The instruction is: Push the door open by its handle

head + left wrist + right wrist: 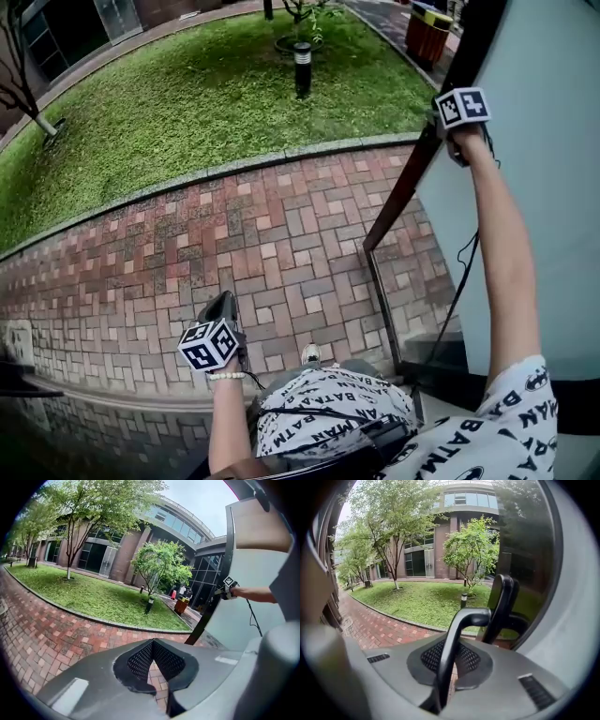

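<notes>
right gripper (451, 660) clamped on door handle (461, 620), upper right, arm stretched to push door (544, 75) wide; left gripper (221, 307) closed, empty, unneeded, lower left

The door (534, 244) is standing swung out on the right, its dark edge (405, 192) slanting across the brick paving (234, 244) and blocking that side. The right hand-held gripper (451, 663) is clamping the door handle (461, 625) against the panel. Ahead and left of the left hand-held gripper (218, 307), the paving is lying open. A kerb (234, 167) is bounding it, with lawn (187, 94) beyond. A lamp post (302, 66), a tree (161, 564) and a bin (428, 33) are standing well apart from the doorway.
</notes>
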